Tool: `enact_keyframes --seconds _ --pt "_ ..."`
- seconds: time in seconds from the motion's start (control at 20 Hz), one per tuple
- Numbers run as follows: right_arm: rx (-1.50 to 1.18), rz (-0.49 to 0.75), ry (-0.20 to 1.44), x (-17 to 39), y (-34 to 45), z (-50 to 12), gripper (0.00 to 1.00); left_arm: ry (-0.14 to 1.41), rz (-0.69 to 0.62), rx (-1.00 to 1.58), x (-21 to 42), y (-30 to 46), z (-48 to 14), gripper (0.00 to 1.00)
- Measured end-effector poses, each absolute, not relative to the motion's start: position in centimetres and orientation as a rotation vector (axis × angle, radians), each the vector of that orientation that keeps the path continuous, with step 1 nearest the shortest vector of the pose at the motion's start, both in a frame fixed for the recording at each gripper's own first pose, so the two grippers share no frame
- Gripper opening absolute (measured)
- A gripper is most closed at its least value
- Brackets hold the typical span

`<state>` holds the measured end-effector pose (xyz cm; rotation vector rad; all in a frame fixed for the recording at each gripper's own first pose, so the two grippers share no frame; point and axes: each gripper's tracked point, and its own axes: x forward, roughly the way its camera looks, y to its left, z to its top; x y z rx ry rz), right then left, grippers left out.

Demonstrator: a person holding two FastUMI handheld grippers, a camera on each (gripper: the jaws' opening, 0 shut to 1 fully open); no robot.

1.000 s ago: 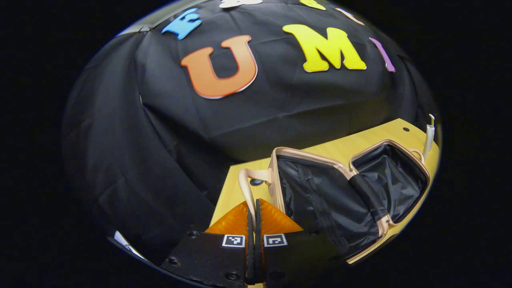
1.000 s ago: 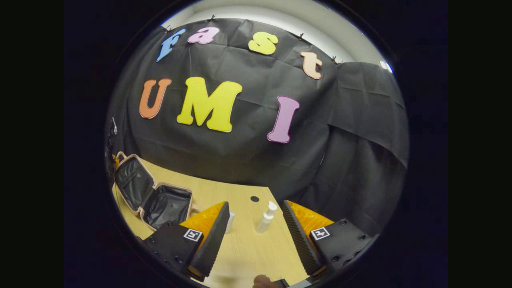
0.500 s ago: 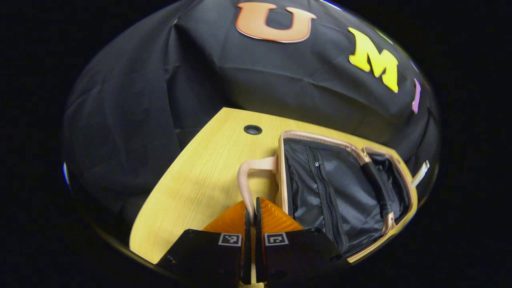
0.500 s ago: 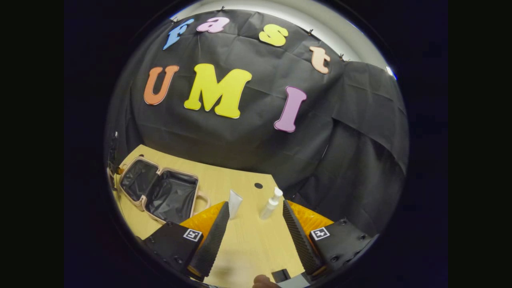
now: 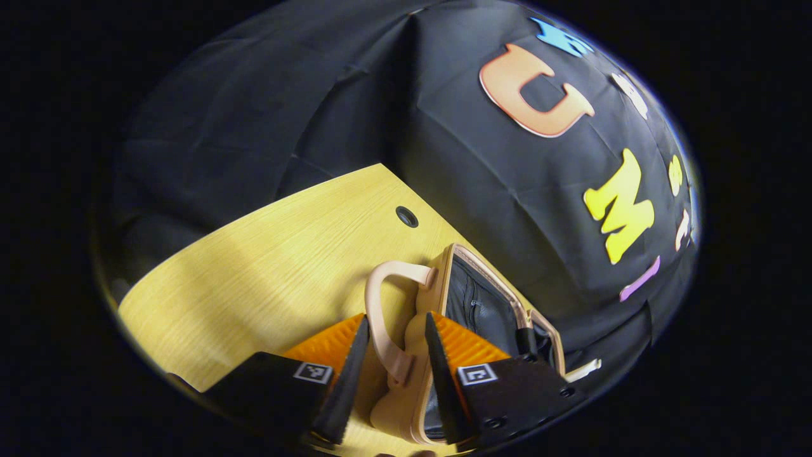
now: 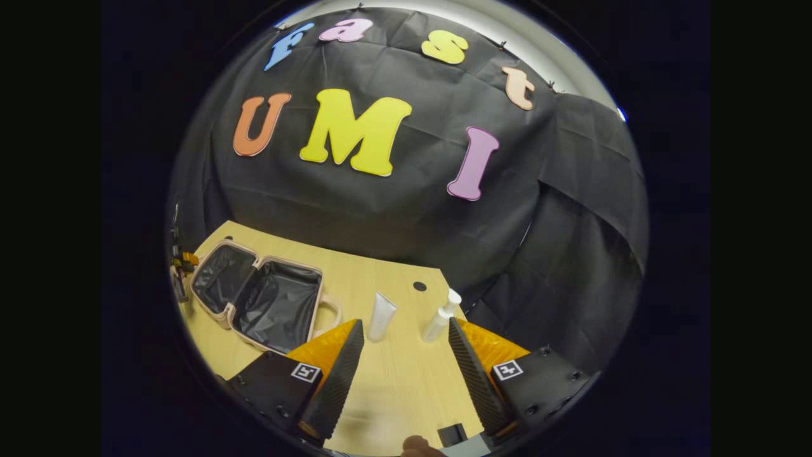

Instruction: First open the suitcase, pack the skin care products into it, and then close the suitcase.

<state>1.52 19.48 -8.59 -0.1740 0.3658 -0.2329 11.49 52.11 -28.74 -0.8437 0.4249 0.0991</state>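
Note:
The pink suitcase (image 6: 279, 306) lies open flat on the wooden table (image 6: 393, 381), both halves showing black lining. In the left gripper view its curved handle (image 5: 370, 311) passes between the spread fingers of my left gripper (image 5: 398, 319), which is open; the suitcase rim (image 5: 445, 279) runs just beyond. My right gripper (image 6: 405, 324) is open above the table, with nothing between its fingers. Ahead of it lie a white tube (image 6: 382, 316) and a white pump bottle (image 6: 441, 318), side by side and apart from the suitcase.
A round cable hole (image 6: 419, 286) sits behind the two products; another cable hole (image 5: 406, 216) sits near the table's back edge. Black cloth walls the booth behind and to the right. A person's fingertip (image 6: 415, 444) shows at the bottom edge.
My left gripper has opened and let go of the suitcase handle, and its view has swung left. The suitcase lid now lies flat. The right gripper has drifted, bringing the tube and bottle more into view.

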Motion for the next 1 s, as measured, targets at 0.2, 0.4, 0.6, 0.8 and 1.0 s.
enact_keyframes --seconds 0.2,0.4,0.6,0.8,1.0 --pt "-0.234 -0.149 0.321 1.5 20.8 -8.8 0.80 0.390 0.106 -0.925 10.0 50.8 -26.3 0.87" --pt "-0.196 -0.048 0.335 1.9 21.4 -10.4 0.80 0.359 0.093 -0.827 8.4 46.9 -22.8 0.87" --pt "-0.190 0.009 0.336 2.8 19.4 -12.0 0.80 0.345 0.033 -0.723 7.7 40.7 -19.5 0.87" --pt "-0.165 0.054 0.322 3.9 15.0 -12.4 0.80 0.311 0.004 -0.643 7.2 33.3 -16.4 0.87" --pt "-0.163 0.068 0.307 5.3 9.3 -13.5 0.79 0.317 -0.051 -0.592 7.6 24.6 -14.9 0.87"
